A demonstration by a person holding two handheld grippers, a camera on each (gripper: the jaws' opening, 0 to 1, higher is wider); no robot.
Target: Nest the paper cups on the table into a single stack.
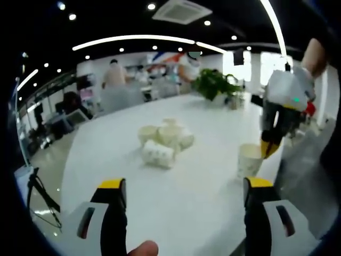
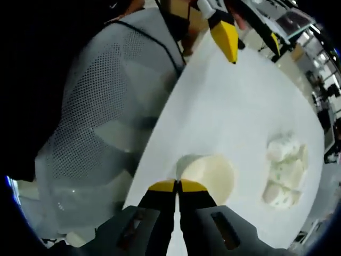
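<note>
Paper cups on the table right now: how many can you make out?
About 6: one upright cup near the table edge by the right gripper; roughly five in a central cluster, one lying sideways. Others may be hidden.

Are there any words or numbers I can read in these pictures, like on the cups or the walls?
No words or numbers can be read.
The lying paper cup in the left gripper view has a dotted pattern, too blurred to tell if it is writing.
The upright cup near the table edge looks plain.
The colored shapes on the far wall are too blurred to read.
</note>
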